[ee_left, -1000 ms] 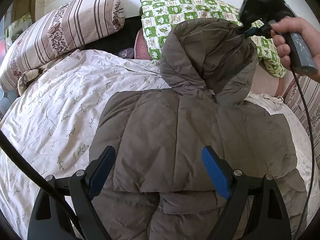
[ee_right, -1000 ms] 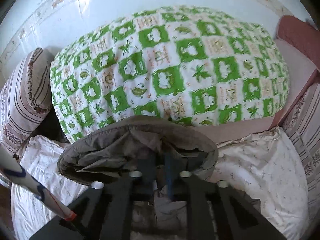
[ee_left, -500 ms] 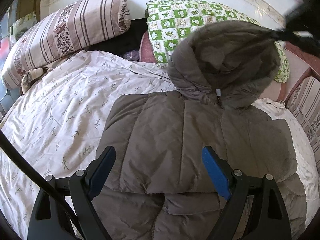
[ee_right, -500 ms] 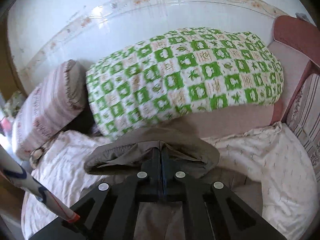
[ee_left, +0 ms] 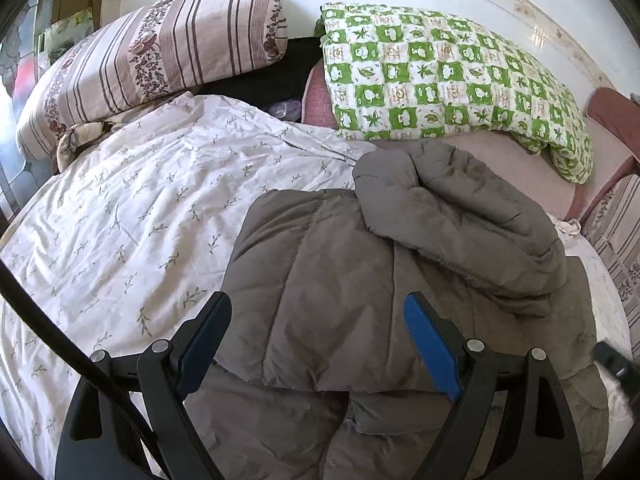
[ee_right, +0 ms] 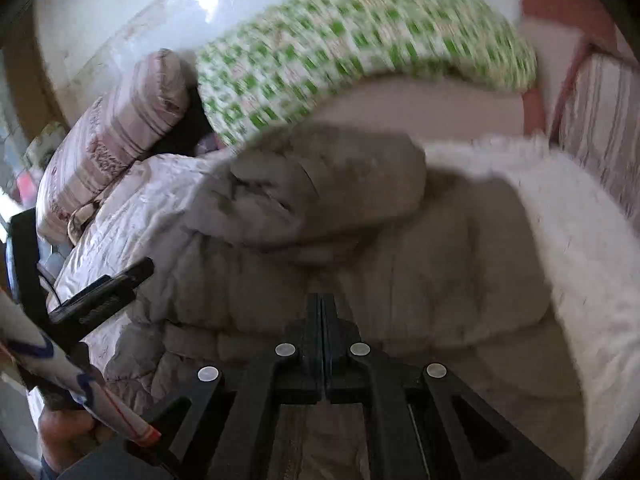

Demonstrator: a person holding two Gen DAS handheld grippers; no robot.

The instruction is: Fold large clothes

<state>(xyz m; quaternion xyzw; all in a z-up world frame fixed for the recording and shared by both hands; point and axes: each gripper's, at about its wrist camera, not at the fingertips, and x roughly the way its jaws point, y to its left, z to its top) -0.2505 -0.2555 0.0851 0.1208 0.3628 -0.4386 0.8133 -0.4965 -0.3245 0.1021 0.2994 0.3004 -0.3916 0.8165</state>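
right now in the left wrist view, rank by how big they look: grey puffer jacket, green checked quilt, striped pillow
1. grey puffer jacket, though it lies nearest the camera, which inflates it.
2 and 3. green checked quilt and striped pillow look about alike; I would not rank them.

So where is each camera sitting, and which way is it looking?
Left wrist: rides the left gripper, looking down its open jaws across the grey jacket toward the pillows; only the jaws show.
Right wrist: rides the right gripper, jaws shut, blurry, facing the folded hood; the left gripper and the person's hand show.
Both share the jacket, green checked pillow and striped pillow.
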